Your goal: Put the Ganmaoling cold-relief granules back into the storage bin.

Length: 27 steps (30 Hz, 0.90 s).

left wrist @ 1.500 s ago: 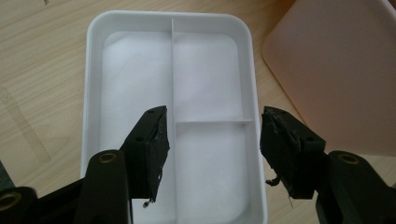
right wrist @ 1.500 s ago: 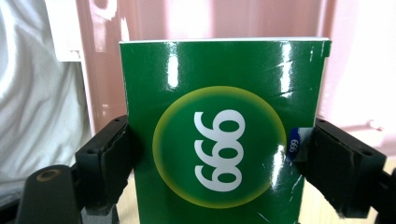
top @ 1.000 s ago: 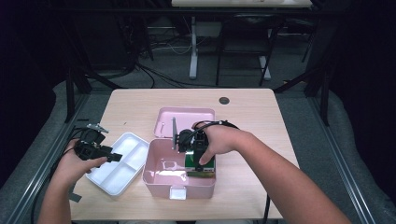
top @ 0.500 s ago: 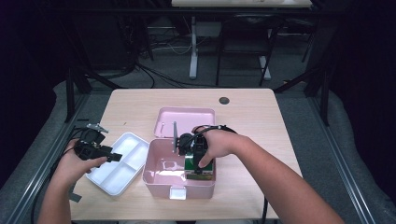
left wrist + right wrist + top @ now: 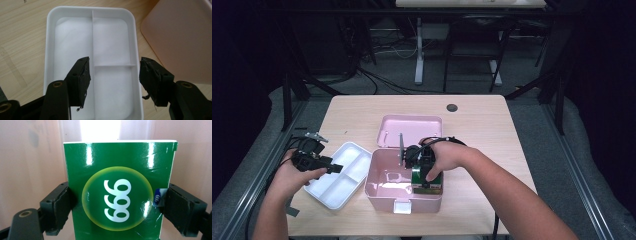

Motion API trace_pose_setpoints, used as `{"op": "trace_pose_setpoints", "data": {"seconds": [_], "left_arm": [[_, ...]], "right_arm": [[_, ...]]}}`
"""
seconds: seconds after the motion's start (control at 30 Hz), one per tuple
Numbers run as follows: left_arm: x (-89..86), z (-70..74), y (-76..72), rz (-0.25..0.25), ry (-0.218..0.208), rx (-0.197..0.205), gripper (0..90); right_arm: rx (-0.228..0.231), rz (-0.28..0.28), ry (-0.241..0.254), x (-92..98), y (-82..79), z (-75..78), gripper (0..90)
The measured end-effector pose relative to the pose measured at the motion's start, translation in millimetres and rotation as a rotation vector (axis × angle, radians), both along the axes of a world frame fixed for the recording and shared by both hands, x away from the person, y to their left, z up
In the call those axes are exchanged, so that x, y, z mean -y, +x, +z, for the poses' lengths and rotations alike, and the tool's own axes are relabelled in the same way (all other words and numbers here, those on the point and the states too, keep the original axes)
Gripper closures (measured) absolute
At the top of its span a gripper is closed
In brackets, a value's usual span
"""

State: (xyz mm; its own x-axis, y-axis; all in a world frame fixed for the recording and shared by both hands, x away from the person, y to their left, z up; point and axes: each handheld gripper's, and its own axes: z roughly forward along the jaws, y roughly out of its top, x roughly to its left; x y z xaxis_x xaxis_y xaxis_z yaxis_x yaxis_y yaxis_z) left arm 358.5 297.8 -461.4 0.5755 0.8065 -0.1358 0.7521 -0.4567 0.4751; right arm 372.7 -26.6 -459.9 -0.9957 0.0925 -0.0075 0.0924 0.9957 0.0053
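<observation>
Little has shifted in the last second: the right gripper has sunk only slightly deeper into the pink box, still pinching the green carton by its two side edges, printed face toward the camera, so it can go in upright against the box's right wall. That grip keeps the carton square and clear of the walls. Behind the box lies its pink lid, out of the way. The left gripper, jaws spread and holding nothing, hovers over the white divided tray just left of the box, seemingly waiting its turn.
</observation>
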Motion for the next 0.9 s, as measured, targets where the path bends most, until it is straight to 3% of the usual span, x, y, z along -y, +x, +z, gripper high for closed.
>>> {"op": "trace_pose_setpoints", "data": {"seconds": [0.57, 0.9], "left_arm": [[-0.8, -0.4, -0.1, 0.003, 0.001, 0.000, 41.9], [-1.7, -1.5, 0.1, 0.007, -0.002, 0.002, 41.9]], "right_arm": [[-0.010, -0.007, -0.021, -0.5, 4.8, -9.1, 14.3], [0.001, -0.034, 0.049, 4.2, -0.2, 12.2, 17.6]]}}
